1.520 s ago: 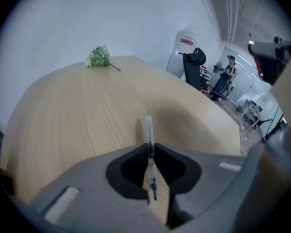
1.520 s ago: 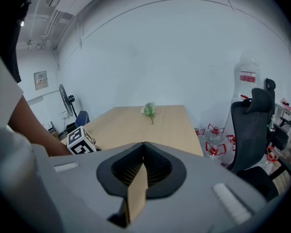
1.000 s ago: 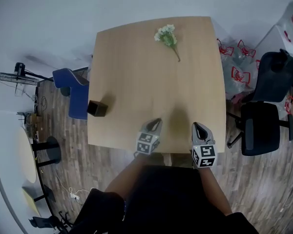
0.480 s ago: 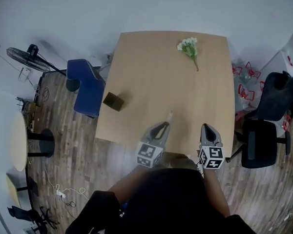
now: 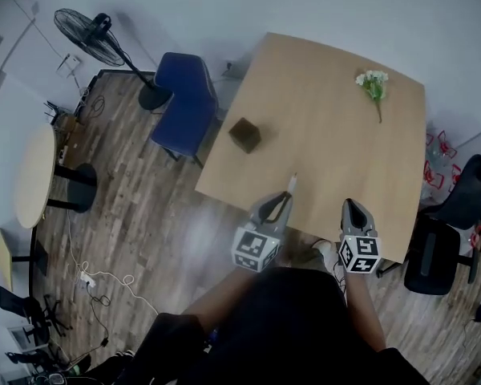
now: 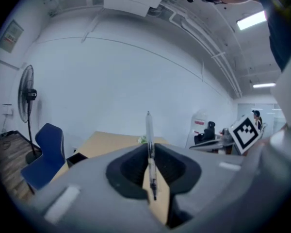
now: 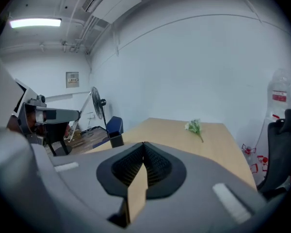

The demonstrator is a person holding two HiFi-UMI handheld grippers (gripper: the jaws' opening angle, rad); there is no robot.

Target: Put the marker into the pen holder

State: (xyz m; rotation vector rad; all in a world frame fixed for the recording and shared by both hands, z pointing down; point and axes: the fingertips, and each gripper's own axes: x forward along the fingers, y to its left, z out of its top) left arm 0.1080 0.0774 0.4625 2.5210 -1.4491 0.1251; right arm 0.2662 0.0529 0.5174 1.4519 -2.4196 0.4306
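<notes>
Left gripper (image 5: 280,199): jaws drawn close together and clamped on the marker (image 5: 291,184). The left gripper view shows the marker pinched between the two dark pads, with only a narrow gap to either side of the barrel. The barrel runs along the line of the jaws and sticks out well past their tips.

Right gripper (image 5: 351,207): jaws brought fully together, tips meeting. The right gripper view shows nothing between them. It is held beside the left gripper, apart from it, over the near edge of the table (image 5: 329,159).

Marker: slim and straight. The exposed forward part is pale, whitish to clear; the part seated between the pads looks dark. No lettering can be made out. In the head view its pale tip lies over the near edge of the table, touching nothing.

Pen holder (image 5: 244,134): a small dark box-shaped container standing on the table near its left edge, next to the blue chair (image 5: 184,103). It is well apart from the marker and from both grippers. Its interior cannot be seen.

Other items: a sprig of white flowers (image 5: 374,83) lies at the far side of the table, and a standing fan (image 5: 88,30) is on the floor beyond the chair.
</notes>
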